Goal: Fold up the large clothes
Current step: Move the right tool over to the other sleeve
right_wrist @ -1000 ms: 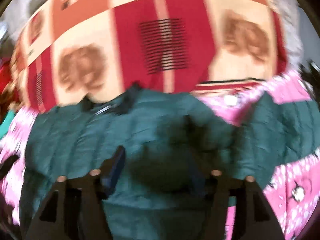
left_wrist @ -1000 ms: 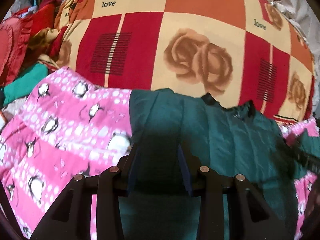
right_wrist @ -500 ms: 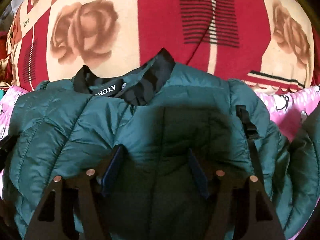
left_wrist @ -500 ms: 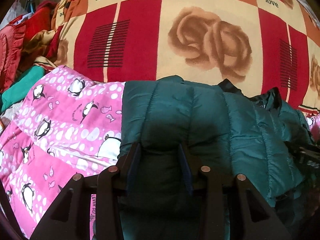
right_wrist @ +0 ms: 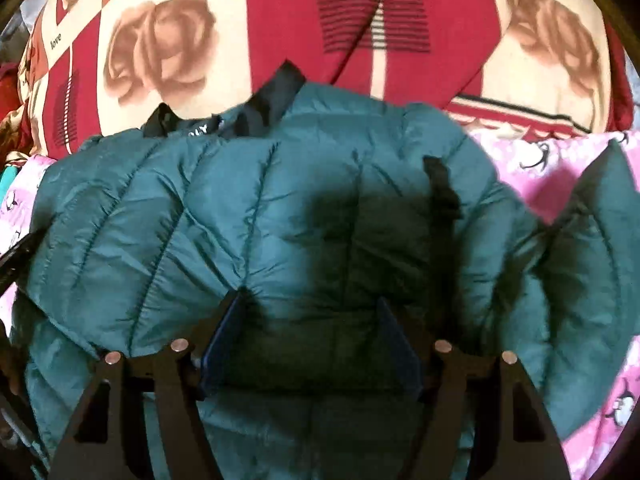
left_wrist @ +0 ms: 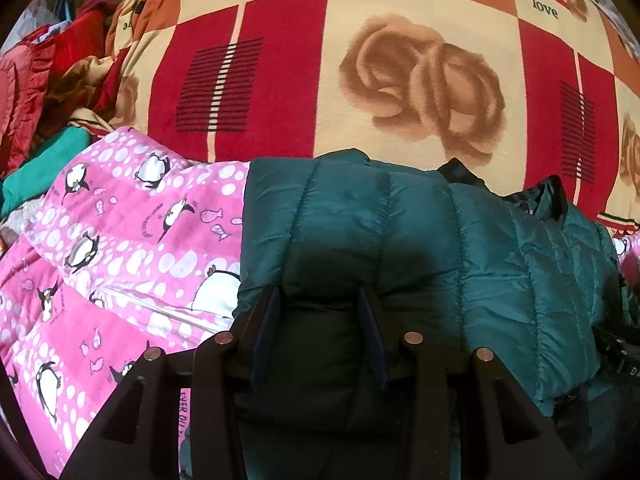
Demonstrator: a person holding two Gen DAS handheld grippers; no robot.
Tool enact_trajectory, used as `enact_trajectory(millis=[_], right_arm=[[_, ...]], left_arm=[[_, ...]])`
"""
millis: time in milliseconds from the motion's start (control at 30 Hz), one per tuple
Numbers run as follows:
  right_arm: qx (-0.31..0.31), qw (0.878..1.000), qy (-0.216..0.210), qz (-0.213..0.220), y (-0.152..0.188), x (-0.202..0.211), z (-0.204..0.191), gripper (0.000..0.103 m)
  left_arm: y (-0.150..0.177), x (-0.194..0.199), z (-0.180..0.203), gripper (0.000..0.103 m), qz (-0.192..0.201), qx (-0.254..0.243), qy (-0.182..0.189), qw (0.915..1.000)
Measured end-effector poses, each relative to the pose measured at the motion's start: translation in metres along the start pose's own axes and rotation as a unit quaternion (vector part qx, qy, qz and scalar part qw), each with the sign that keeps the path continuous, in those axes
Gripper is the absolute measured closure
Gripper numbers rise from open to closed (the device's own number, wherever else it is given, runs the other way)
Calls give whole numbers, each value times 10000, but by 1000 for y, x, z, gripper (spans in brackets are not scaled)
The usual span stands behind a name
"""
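A teal quilted puffer jacket [left_wrist: 420,248] lies on a pink penguin-print blanket, its dark collar [right_wrist: 276,96] toward the far side. It fills the right wrist view [right_wrist: 280,208], with a sleeve [right_wrist: 592,240] spread to the right. My left gripper [left_wrist: 320,300] sits low over the jacket's left part, its jaws apart with puffy fabric bulging between them. My right gripper [right_wrist: 310,304] sits over the jacket's middle, its jaws wide apart with fabric between them. Whether either one pinches the fabric is not clear.
The pink penguin blanket [left_wrist: 128,248] lies left of the jacket. A red, orange and cream rose blanket [left_wrist: 400,80] covers the far side. A pile of red and green clothes [left_wrist: 44,92] sits at the far left.
Both grippers have come down and forward close over the jacket, which now looks much larger. The jacket's collar end has bunched up and folded over.
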State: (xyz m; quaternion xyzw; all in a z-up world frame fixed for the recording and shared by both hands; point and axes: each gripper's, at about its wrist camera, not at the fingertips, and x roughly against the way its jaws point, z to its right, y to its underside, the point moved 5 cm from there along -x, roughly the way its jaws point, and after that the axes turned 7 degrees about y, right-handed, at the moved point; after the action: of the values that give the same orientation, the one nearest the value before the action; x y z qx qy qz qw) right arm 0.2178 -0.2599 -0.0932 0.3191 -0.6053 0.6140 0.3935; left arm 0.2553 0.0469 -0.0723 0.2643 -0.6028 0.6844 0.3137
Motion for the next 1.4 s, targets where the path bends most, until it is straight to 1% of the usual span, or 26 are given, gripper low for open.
enact_trajectory(millis=[100, 200, 267, 300, 333, 433, 533, 600, 800, 1100, 1400], right_arm=[[-68, 9999, 132, -27, -2, 11, 0, 30], [-222, 9996, 16, 175, -2, 34, 0, 30], [-246, 9993, -60, 274, -1, 47, -1, 24], [-264, 9991, -82, 314, 0, 52, -2, 19], [-292, 9989, -108, 340, 1, 56, -2, 18], [-346, 9986, -173, 360, 6, 64, -5, 18], [-346, 9987, -125, 366, 13, 72, -9, 18], [-309, 9986, -121, 403, 19, 77, -13, 18], [-160, 9985, 131, 501, 31, 94, -15, 18], [-191, 9979, 263, 557, 42, 110, 3, 18], [-190, 9972, 403, 607, 50, 119, 26, 17]], left_arm=[[-1, 4, 1, 85, 0, -14, -28, 10000], [-1, 18, 0, 85, -13, 51, -51, 10000], [0, 28, 0, 85, 10, 140, -9, 9999], [1, 33, 0, 85, 8, 165, 17, 9999], [3, 39, 2, 85, 2, 180, 72, 9998], [8, 53, 7, 85, 40, 153, 137, 9998], [14, 69, 15, 85, 125, 97, 188, 9997], [20, 76, 19, 85, 101, 123, 260, 9995], [33, 92, 32, 85, 70, 118, 405, 9991], [38, 109, 62, 85, 83, 38, 619, 9980], [46, 113, 102, 85, -3, -86, 834, 9965]])
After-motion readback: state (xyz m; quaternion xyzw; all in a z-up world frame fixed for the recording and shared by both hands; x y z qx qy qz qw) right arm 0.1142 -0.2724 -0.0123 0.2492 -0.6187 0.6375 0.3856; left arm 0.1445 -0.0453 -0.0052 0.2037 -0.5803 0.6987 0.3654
